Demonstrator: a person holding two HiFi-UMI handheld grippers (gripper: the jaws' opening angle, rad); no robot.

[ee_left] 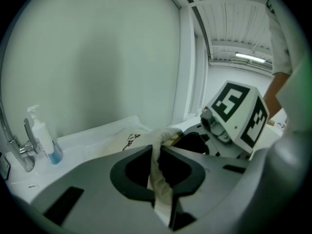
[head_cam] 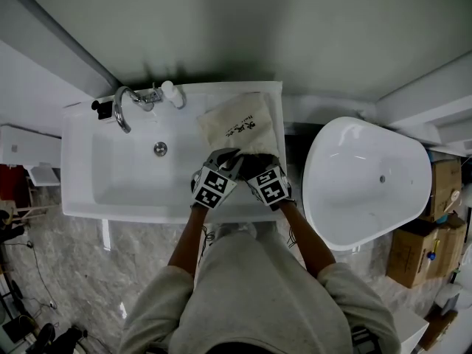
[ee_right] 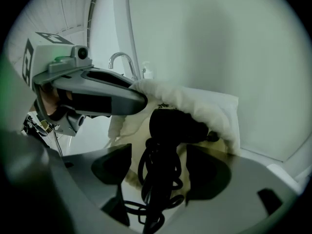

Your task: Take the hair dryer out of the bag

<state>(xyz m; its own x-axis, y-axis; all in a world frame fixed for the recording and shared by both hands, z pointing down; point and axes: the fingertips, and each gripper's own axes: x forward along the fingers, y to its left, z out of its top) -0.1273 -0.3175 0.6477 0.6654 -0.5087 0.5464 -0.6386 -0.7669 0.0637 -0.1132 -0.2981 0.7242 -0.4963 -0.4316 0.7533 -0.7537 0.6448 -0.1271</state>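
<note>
The black hair dryer (ee_right: 171, 123) sits in the mouth of the cream cloth bag (head_cam: 240, 124), its body partly under the cloth and its coiled cord (ee_right: 155, 182) spilling out in front. Only the right gripper view shows this; the head view gives just a dark patch there. The right gripper (ee_right: 162, 168) has its jaws wide, one to each side of the dryer and cord, not pressing on them. The left gripper (ee_left: 157, 155) has its jaws narrow, pinching the bag's rim, seen in the left gripper view as a fold of cloth between them. The bag lies at the right end of the white bench (head_cam: 221, 98), mouth toward the front edge, with the basin (head_cam: 133, 175), tap (head_cam: 124, 108) and soap bottle (head_cam: 172, 93) to its left. The head view alone shows a white bathtub (head_cam: 365, 179) past the bench's right edge.
</note>
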